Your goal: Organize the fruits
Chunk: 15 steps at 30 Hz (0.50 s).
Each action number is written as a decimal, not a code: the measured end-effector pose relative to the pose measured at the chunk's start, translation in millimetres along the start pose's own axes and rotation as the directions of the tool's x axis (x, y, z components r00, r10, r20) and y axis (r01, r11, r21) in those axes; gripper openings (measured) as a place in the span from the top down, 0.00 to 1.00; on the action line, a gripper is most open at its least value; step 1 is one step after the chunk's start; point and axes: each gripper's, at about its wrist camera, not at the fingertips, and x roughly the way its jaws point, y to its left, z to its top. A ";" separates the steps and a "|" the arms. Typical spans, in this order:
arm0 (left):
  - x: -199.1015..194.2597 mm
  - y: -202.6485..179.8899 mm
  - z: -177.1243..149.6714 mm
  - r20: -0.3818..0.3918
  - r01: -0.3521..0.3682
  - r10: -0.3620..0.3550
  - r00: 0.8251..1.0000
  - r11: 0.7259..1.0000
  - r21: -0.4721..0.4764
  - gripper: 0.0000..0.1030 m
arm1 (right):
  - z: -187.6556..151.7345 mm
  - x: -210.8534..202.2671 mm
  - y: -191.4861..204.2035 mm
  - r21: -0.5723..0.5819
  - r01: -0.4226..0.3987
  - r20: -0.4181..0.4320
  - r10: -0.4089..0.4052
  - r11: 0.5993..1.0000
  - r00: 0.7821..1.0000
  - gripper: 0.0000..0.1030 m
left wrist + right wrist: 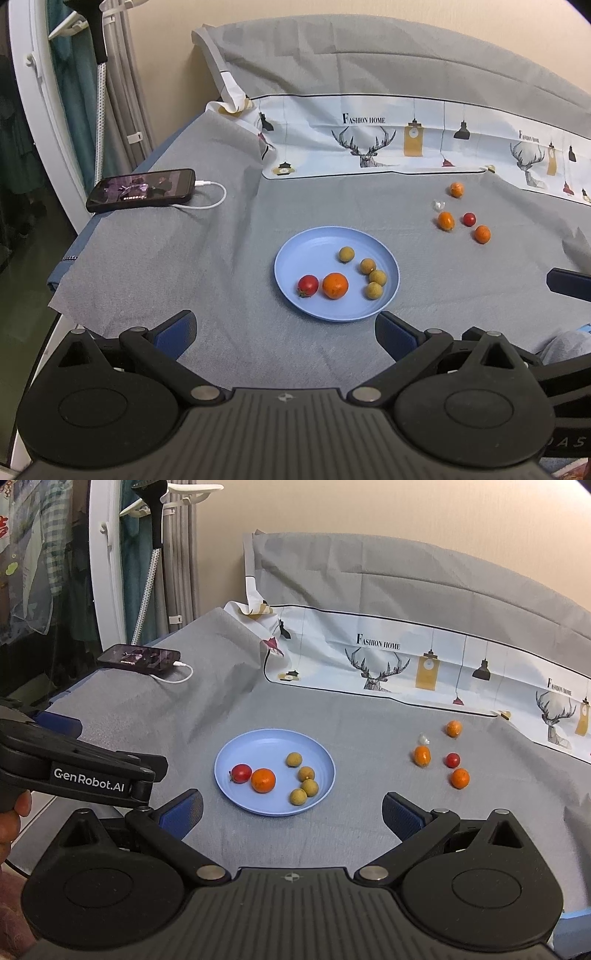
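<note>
Left wrist view: left tongs (286, 332) spread wide, empty.
Right tongs (291, 810): likewise released.
Clear object (423, 739) beside loose fruit: unidentifiable.

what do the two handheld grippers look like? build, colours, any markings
Both match: a black ribbed plastic body, two round black hubs, linkage arms with silver pivot pins, and blue pads on the fingers. The left gripper carries a small crosshair mark on its housing, as does the right gripper. Seen from the right wrist view, the left unit's side reads "GenRobot.AI" in white. No sleeve is clearly visible.
</note>
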 end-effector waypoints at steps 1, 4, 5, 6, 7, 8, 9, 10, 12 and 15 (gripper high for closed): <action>0.8 -0.2 0.0 -0.002 -0.001 0.001 1.000 1.000 -0.001 0.00 | 0.2 1.0 -1.1 0.001 -0.001 -0.002 0.001 1.000 1.000 0.01; 2.9 -0.9 0.9 -0.003 -0.004 0.004 1.000 1.000 0.001 0.00 | 0.2 4.2 -1.7 0.002 -0.004 -0.009 0.004 1.000 1.000 0.01; 3.5 -1.1 1.2 -0.003 -0.005 0.005 1.000 1.000 0.003 0.00 | 0.2 5.5 -1.8 0.003 -0.005 -0.012 0.005 1.000 1.000 0.01; 4.3 -1.5 1.4 -0.004 -0.006 0.007 1.000 1.000 0.005 0.00 | 0.0 6.7 -2.1 0.004 -0.006 -0.015 0.006 1.000 1.000 0.01; 5.7 -1.7 1.8 -0.007 -0.007 0.007 1.000 1.000 0.007 0.00 | -0.4 8.3 -2.4 0.005 -0.008 -0.019 0.008 1.000 1.000 0.01; 7.0 -2.0 2.0 -0.009 -0.008 0.008 1.000 1.000 0.009 0.00 | -0.4 10.1 -2.8 0.007 -0.009 -0.022 0.009 1.000 1.000 0.01; 8.3 -2.2 2.2 -0.012 -0.008 0.008 1.000 1.000 0.011 0.00 | -0.7 11.6 -3.1 0.008 -0.010 -0.026 0.011 1.000 1.000 0.01; 9.9 -2.3 2.8 -0.015 -0.009 0.009 1.000 1.000 0.014 0.00 | -1.0 13.0 -3.5 0.011 -0.012 -0.029 0.012 1.000 1.000 0.01; 13.2 -2.9 3.9 -0.022 -0.010 0.010 1.000 1.000 0.018 0.00 | -1.3 16.1 -4.1 0.014 -0.015 -0.036 0.016 1.000 0.999 0.01; 19.0 -4.4 5.9 -0.033 -0.009 0.010 0.999 1.000 0.026 0.00 | -2.0 22.8 -7.7 0.025 -0.020 -0.052 0.021 0.999 0.998 0.01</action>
